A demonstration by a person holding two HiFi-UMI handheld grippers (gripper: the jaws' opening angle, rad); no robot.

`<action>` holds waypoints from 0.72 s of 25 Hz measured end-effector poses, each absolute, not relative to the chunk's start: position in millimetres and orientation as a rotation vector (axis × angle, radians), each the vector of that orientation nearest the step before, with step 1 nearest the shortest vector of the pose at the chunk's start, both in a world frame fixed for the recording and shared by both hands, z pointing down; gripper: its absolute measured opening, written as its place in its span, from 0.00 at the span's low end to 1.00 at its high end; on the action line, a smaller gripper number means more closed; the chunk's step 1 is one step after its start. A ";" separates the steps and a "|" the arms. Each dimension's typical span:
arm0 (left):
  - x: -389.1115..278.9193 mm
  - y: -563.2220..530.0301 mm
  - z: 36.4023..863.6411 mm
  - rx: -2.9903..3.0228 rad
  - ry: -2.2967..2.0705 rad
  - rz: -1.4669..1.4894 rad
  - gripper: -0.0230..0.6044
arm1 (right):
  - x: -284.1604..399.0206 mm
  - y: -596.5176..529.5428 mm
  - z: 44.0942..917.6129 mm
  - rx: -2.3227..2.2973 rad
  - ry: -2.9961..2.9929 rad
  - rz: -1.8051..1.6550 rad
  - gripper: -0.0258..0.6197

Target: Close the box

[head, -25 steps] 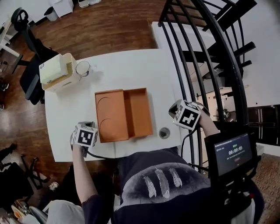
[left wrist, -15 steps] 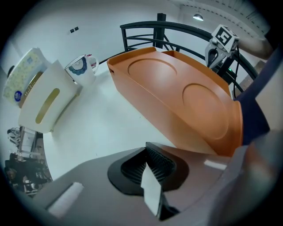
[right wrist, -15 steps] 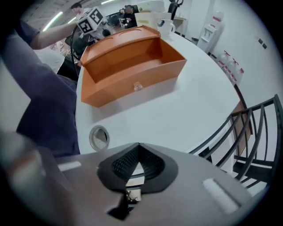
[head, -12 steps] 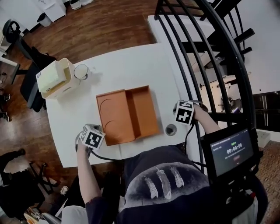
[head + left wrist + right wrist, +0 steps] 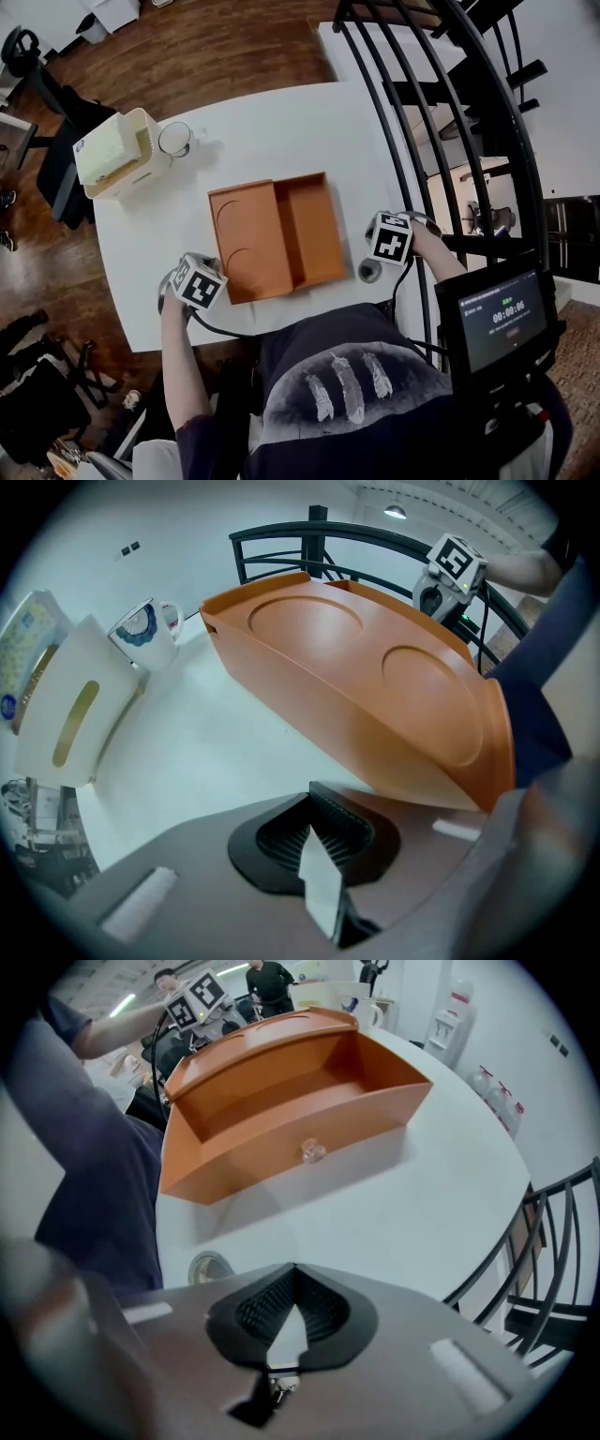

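On the table: an orange box (image 5: 278, 234) lies open near the middle of the white table (image 5: 281, 131), closer to the person's edge than to the far one.
Box lid: the lid (image 5: 244, 242) lies flat on the left, inside face up, with two round shapes pressed into it.
Box tray: the deeper half (image 5: 317, 228) sits on the right, joined to the lid along their shared long edge, with nothing in it; the right gripper view shows a small clear knob (image 5: 311, 1152) on its outer wall.
Left gripper: the left gripper (image 5: 200, 280) sits just beside the lid's near left corner; its jaws are pressed together with nothing between them, and the lid's edge rises just ahead of them. I cannot tell whether they touch it.
Right gripper: the right gripper (image 5: 392, 237) is held to the right of the tray, apart from it; its jaws are clenched tip to tip and empty.
Table hole: a round metal-rimmed opening (image 5: 369, 271) lies between the tray and the right gripper.
Far left corner: a cream tissue holder (image 5: 112, 153) stands there with a mug (image 5: 176, 139) just beside it.
Right side: a black railing (image 5: 441, 112) runs past the table.
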State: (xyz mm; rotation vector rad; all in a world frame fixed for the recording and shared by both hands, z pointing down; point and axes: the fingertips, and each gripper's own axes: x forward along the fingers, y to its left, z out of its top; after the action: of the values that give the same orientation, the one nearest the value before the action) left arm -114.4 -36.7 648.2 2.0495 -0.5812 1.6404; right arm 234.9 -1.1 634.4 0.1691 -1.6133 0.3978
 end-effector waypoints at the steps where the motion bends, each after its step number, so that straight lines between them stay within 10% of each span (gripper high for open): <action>1: -114.0 -36.7 647.9 2.040 -0.581 1.638 0.06 | 230.9 -2.0 633.9 0.162 -1.617 0.392 0.05; 18: -106.8 -39.6 646.0 1.955 -0.578 1.754 0.06 | 168.0 -13.7 621.1 0.082 -1.701 0.302 0.05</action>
State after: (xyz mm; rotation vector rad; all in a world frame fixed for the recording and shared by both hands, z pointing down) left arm -106.8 -39.6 646.0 1.9551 -0.5778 1.7536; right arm 168.0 -13.7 621.1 0.0824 -1.7008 0.3021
